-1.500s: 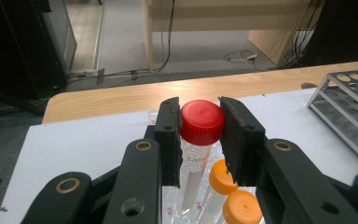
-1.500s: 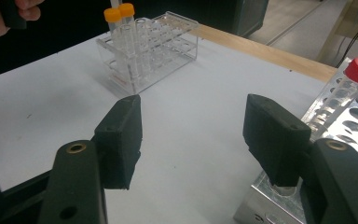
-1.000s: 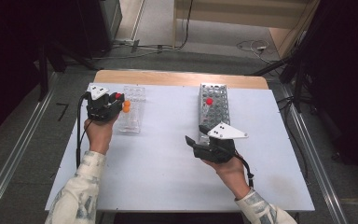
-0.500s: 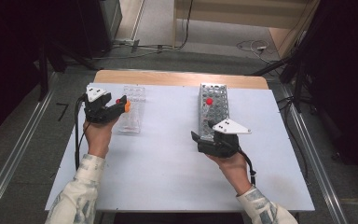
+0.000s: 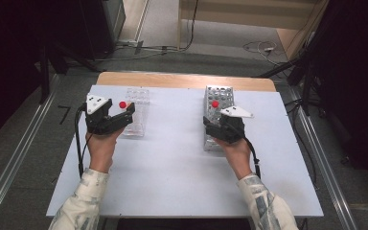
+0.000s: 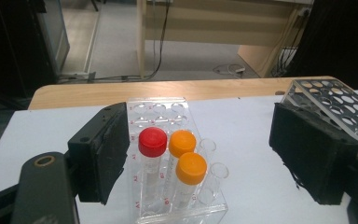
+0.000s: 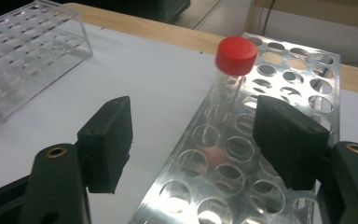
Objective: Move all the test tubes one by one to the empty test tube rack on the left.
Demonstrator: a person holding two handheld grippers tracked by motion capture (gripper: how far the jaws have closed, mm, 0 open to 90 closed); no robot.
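Note:
A clear plastic rack (image 6: 168,116) (image 5: 137,112) holds a red-capped tube (image 6: 152,141) and two orange-capped tubes (image 6: 182,143). My left gripper (image 6: 205,158) (image 5: 123,117) sits at the rack's near left. Its jaws have just been opening and stand wide either side of the tubes without touching them. A metal rack (image 7: 279,70) (image 5: 219,96) on the right carries another red-capped tube (image 7: 236,56) (image 5: 215,104). My right gripper (image 7: 198,142) (image 5: 219,123) hovers over this rack's near end. Its jaws have just been closing slightly but are open, and the tube stands beyond them.
Both racks stand on a white table (image 5: 172,167) with a wooden strip (image 5: 187,80) along its far edge. Beyond it lie floor cables and dark furniture. A metal rail (image 5: 323,167) runs along each side of the table.
The left gripper let go of an orange-capped tube over the clear rack and opened. The right gripper moved away from the person, onto the metal rack's near end.

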